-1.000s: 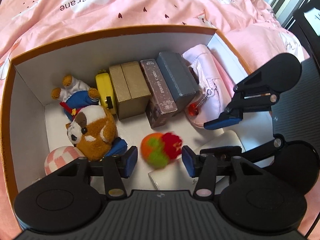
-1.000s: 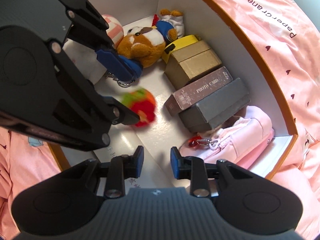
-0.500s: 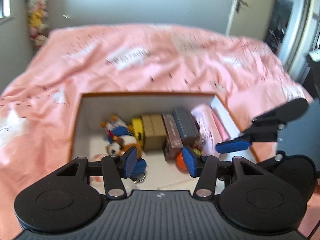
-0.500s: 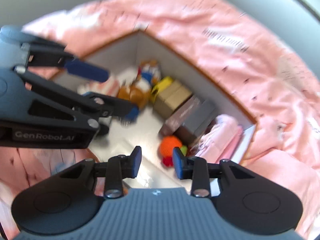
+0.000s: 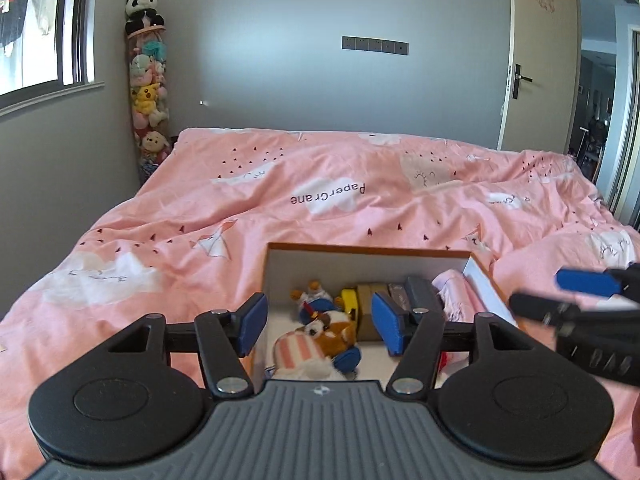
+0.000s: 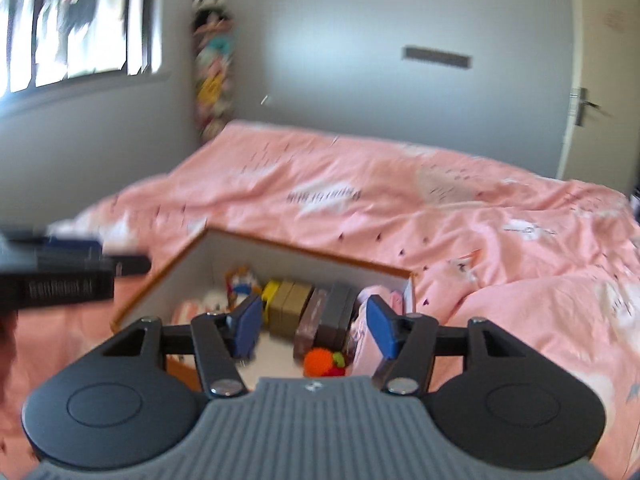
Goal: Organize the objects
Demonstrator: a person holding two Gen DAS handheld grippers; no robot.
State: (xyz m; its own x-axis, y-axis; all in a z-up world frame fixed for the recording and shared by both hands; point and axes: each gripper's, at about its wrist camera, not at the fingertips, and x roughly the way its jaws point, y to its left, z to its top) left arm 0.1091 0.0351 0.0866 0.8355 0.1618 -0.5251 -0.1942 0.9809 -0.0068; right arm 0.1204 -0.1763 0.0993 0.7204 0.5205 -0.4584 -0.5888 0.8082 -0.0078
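Observation:
An open white box with an orange rim [image 5: 360,249] lies on the pink bed. It holds a brown plush dog [image 5: 334,330], a pink-checked plush [image 5: 298,350], a yellow item [image 5: 349,298], a gold box [image 6: 290,306], a brown box [image 6: 314,320], a grey box [image 6: 338,314] and a pink pouch [image 5: 456,292]. An orange, red and green ball [image 6: 324,362] rests by the brown box. My left gripper [image 5: 319,326] hovers above the box's near edge, jaws opening, nothing between them. My right gripper [image 6: 314,328] does the same, also empty.
The pink duvet [image 5: 320,184] spreads around the box on all sides. A tall column of plush toys [image 5: 148,92] stands in the far left corner under a window [image 5: 36,20]. A door [image 5: 536,60] is at the far right.
Both grippers rose, pulled back from inside the box and tilted up, bringing the room into view. Both jaws widened. The ball moved from between the left fingers to beside the brown box.

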